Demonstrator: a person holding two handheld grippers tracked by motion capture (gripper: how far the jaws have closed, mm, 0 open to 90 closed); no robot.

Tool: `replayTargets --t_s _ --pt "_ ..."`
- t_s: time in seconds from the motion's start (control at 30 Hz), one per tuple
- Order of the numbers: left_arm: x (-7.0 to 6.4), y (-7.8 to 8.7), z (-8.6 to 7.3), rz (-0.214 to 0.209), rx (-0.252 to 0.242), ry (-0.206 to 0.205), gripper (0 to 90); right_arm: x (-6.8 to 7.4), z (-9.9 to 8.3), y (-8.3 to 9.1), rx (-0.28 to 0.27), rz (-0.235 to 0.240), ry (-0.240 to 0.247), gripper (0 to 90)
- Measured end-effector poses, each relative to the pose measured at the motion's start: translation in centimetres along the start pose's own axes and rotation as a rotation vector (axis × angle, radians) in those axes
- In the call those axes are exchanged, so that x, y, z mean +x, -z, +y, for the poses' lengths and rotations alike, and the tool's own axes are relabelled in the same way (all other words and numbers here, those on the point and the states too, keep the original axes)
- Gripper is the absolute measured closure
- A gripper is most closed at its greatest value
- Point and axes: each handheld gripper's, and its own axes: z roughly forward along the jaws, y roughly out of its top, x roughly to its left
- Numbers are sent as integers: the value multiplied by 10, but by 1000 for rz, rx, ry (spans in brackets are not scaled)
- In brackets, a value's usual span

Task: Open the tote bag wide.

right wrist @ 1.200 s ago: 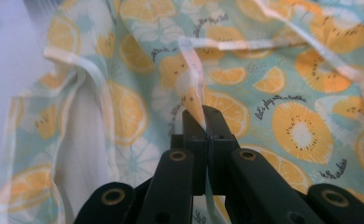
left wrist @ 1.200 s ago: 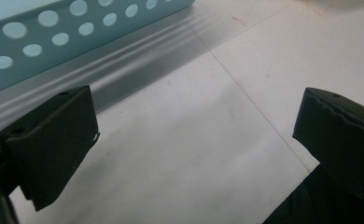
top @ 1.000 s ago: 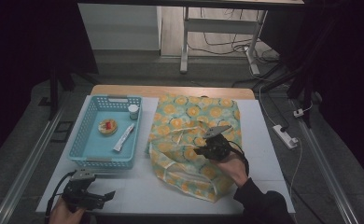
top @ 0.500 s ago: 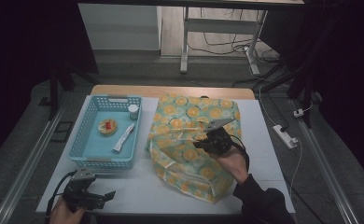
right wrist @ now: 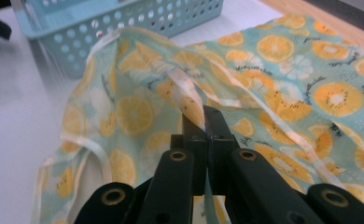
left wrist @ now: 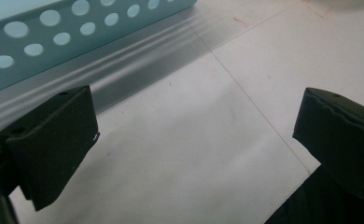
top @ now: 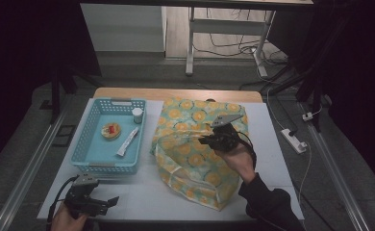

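Left of the blue basket's (top: 109, 139) near corner, down at the table edge, my left gripper (top: 109, 201) just sits there with its jaws spread wide, nothing between them but bare white table (left wrist: 208, 154). Inside the basket I can make out a small round dish (top: 111, 130), a white tube (top: 128, 141) and a little jar (top: 137, 114), all untouched so far.

Right of the basket, almost touching its side wall, is the thing I'm actually working on: a tote bag (top: 190, 154) in light teal fabric covered with orange slices, with pale cream trim and straps. It's mostly lying flat but rumpled, and one side is pulled up into a tent.

That tent is my right gripper (top: 206, 140), above the middle of the bag, jaws pinched tight on a cream-edged fold of the fabric (right wrist: 189, 100), probably the rim or a handle, hard to tell which.

So I'd say I'm at the opening-the-bag step. Next I think I need the left gripper over to catch the opposite rim so the mouth gapes toward the basket. The fabric looks thin and floppy, so it'll likely sag.
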Motion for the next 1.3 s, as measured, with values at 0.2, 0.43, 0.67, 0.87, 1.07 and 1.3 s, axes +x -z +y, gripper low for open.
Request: replayTargets --t_s 0.2,0.43,0.67,0.87,1.07,1.3 --pt "0 0 0 3 -3 -1 1 -4 9 5 -29 15 -10 896" --pt "0 0 0 0 -3 0 0 -7 23 14 -53 8 -10 896" --pt "1 0 0 -3 -4 2 1 -7 33 18 -66 -2 11 896" --pt "1 0 0 -1 -1 5 0 -7 43 19 -83 -12 19 896" --pt "1 1 0 -2 -8 11 0 -7 48 20 -98 -26 16 896" --pt "2 1 -1 -4 -15 16 0 -8 44 17 -93 -22 19 896"
